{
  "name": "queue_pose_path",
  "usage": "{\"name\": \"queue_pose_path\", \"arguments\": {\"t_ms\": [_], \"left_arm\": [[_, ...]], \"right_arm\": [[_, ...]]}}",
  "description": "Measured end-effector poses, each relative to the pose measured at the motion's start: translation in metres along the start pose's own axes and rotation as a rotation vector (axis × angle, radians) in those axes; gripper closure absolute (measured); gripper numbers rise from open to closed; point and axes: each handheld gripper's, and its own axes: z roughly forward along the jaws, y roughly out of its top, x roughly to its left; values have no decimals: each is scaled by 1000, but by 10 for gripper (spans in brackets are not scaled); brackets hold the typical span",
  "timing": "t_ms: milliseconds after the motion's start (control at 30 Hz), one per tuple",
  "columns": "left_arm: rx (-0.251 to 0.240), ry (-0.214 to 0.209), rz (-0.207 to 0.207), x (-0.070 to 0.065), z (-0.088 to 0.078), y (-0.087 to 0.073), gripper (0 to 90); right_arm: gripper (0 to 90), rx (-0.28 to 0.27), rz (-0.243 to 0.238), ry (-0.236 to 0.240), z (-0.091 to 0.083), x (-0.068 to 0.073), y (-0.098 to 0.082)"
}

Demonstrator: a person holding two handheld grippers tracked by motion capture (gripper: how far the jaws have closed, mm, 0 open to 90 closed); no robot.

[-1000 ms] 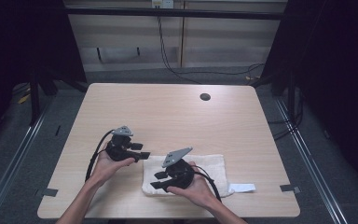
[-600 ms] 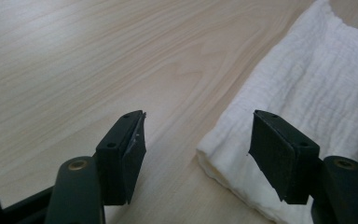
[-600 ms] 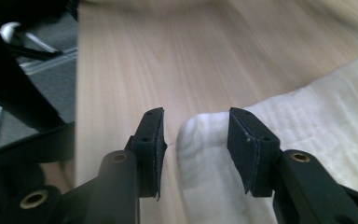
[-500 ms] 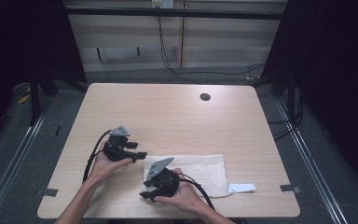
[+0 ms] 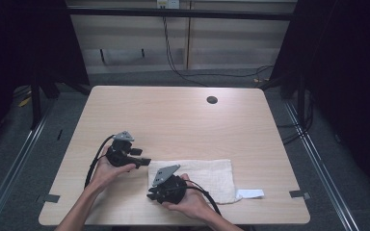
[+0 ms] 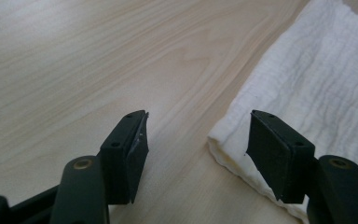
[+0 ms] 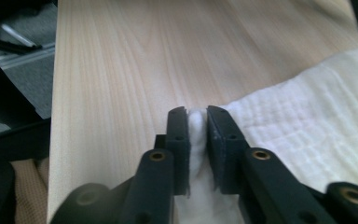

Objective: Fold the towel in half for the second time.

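Observation:
A white folded towel [image 5: 207,174] lies flat near the table's front edge. My right gripper [image 5: 152,194] is at its near left corner. In the right gripper view the jaws have just been closing, and the gripper [image 7: 196,112] is now shut on a pinched fold of the towel [image 7: 307,130]. My left gripper [image 5: 144,161] sits low by the towel's far left corner. Its jaws have just closed a little, but the gripper [image 6: 198,121] is still open. The towel's corner [image 6: 317,84] lies by the right jaw, with no pad pressing on it.
A small white label [image 5: 249,193] sticks out at the towel's right end. A dark round hole [image 5: 212,99] sits at the far right of the wooden table [image 5: 173,120]. Bare wood stretches beyond the towel. Cables trail from both grippers toward the person's forearms.
The right gripper has moved left and down from on top of the towel to its near left corner and has closed on the cloth. The left gripper has stayed put.

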Motion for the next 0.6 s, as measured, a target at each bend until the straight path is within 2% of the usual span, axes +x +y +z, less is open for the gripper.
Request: {"name": "queue_pose_path", "arguments": {"t_ms": [67,133,333,600], "left_arm": [[6,-3,11,-2,4,-1,394],[25,-7,40,-6,6,0,411],[43,-22,56,-9,13,-1,480],[59,-28,62,-10,21,2,500]], "right_arm": [[829,-8,15,0,0,-1,-1],[835,-2,21,-2,0,-1,0],[837,-8,36,7,0,-3,-1],[832,-12,56,17,0,-3,-2]]}}
